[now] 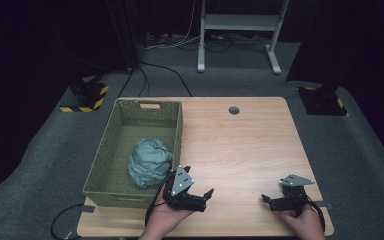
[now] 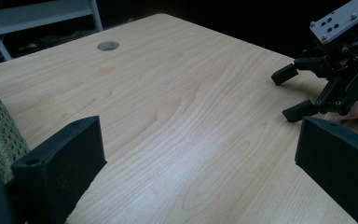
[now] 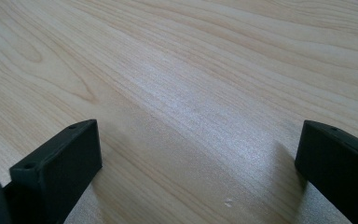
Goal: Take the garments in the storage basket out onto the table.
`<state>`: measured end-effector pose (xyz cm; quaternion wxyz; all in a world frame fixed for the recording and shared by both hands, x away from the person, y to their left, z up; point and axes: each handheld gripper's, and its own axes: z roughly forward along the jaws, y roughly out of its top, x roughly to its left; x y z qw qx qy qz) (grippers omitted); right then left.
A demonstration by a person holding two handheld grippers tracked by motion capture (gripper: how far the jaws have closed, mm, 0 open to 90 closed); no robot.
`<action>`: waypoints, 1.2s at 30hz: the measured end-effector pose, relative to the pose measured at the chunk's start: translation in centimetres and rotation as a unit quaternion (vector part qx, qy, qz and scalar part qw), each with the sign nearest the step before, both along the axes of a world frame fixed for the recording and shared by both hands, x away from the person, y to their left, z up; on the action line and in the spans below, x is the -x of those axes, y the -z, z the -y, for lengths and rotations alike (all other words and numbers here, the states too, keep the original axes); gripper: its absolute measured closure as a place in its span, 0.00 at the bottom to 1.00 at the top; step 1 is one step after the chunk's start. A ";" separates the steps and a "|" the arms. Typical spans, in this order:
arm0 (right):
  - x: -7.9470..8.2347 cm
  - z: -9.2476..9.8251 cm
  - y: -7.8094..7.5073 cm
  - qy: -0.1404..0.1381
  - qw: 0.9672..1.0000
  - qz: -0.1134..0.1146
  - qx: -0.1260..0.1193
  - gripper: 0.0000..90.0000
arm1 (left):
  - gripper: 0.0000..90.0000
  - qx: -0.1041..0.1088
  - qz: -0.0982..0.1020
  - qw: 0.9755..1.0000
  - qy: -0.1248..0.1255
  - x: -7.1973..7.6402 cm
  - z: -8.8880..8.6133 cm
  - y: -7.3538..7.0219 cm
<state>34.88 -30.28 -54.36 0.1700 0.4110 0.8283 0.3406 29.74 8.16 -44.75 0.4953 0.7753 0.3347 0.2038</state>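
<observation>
Both the left gripper [image 1: 196, 194] and right gripper [image 1: 275, 199] are released and empty at lower frame; reaching left for the cloth [image 1: 150, 162] could snag the basket [image 1: 179, 131] wall.

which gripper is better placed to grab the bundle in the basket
Left. The left gripper sits open right beside the basket holding the grey-green cloth bundle; the right gripper is across the table.

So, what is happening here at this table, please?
A person holds a gripper in each hand above a wooden table. The left gripper and the right gripper are both open and hold nothing. A crumpled grey-green cloth lies in the green basket at the table's left side, close to the left gripper.
</observation>
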 end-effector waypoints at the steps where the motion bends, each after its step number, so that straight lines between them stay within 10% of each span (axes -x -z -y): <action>1: 0.0 0.0 0.0 0.000 1.000 0.000 0.000 0.00 | 0.02 -0.001 0.000 1.000 0.000 0.0 0.0 0.0; 36: 0.0 0.0 0.0 -0.002 1.000 0.000 0.000 0.00 | 0.02 0.016 0.002 0.999 -0.043 0.1 -3.6 -1.7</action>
